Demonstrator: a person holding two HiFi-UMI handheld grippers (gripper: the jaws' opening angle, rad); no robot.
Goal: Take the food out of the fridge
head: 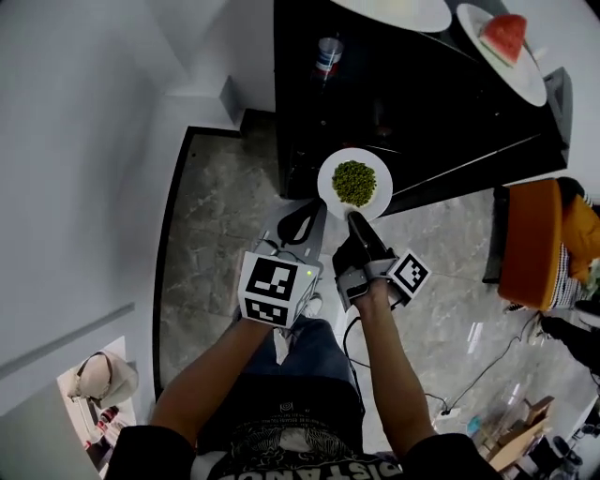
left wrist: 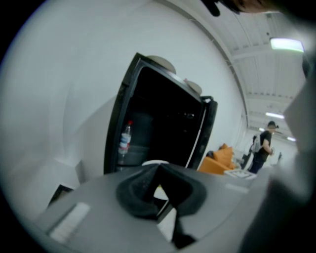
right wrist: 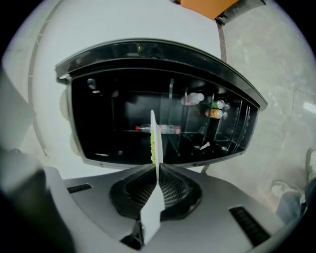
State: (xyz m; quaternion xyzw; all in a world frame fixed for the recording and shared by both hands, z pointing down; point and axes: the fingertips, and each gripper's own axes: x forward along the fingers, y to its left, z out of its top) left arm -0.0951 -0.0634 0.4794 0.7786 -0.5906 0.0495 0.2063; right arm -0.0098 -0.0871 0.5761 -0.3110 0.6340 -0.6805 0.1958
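Observation:
A white plate of green peas (head: pixel 354 184) hangs in front of the open black fridge (head: pixel 412 103), and my right gripper (head: pixel 356 220) is shut on its near rim. In the right gripper view the plate (right wrist: pixel 153 143) shows edge-on, clamped between the pads of that gripper (right wrist: pixel 157 170). My left gripper (head: pixel 314 208) hovers just left of the plate, its tips together and nothing in it. In the left gripper view its jaws (left wrist: pixel 159 170) meet in front of the fridge (left wrist: pixel 163 133). A water bottle (head: pixel 327 58) stands in the fridge's left side.
On top of the fridge lie a plate with a watermelon slice (head: pixel 506 42) and another white plate (head: pixel 398 11). An orange chair (head: pixel 534 239) stands at the right. A white wall runs along the left. A person (left wrist: pixel 261 146) stands far off.

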